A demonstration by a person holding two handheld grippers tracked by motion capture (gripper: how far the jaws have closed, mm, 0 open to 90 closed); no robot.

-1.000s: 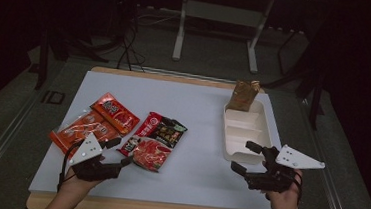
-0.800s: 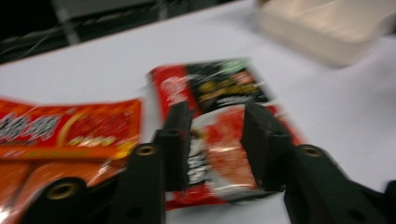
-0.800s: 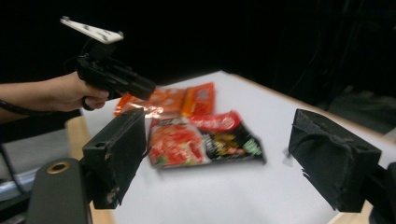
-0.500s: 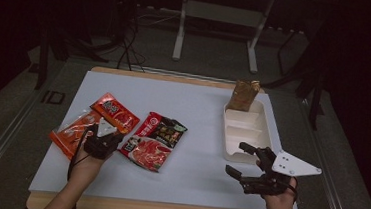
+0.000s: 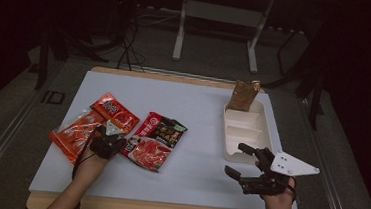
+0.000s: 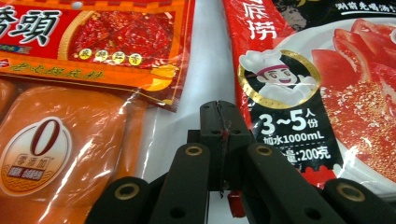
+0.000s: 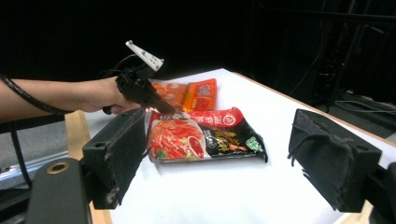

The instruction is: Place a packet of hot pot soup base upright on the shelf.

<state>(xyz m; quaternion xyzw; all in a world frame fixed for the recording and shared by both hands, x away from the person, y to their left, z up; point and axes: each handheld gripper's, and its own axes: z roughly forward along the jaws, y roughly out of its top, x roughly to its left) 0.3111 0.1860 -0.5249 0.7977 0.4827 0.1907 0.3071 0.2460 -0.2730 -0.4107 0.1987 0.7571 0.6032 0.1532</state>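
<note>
my left gripper (image 5: 112,140) is down on the white tabletop sheet (image 5: 198,105), jaws pressed flat together w/ nothing between them; they've just been closing. in the left gripper view the tips (image 6: 219,116) sit on the bare white strip between two packets: the red-and-black glossy soup-base pouch w/ a cartoon chef and tomato picture (image 6: 322,88) on one side, and the red-orange plastic seasoning packet w/ yellow trim (image 6: 98,42) on the other. neither packet is pinched, tips just beside both.

taking that red-and-black pouch (image 5: 154,139) as the landmark: in the high view the red-orange packet (image 5: 115,111) lies just to its left, and the clear-fronted orange sachet w/ a big "0" badge (image 5: 73,133) is left again and slightly nearer me, its edge tucked under the red-orange one i think, tho the overlap is dim from above. my left hand (image 5: 91,160) comes up from the near edge to the pouch's left corner.

well to the right of the pouch sits the white plastic compartment tray (image 5: 244,131), w/ a brown crinkled snack bag (image 5: 243,94) standing at its far end. my right gripper (image 5: 248,164) hovers near the tray's near end, well apart from the pouch, jaws spread wide and holding nothing. in the right gripper view its two black padded jaws frame the pouch (image 7: 201,135) w/ the left gripper (image 7: 161,106) at the pouch's far corner.
</note>
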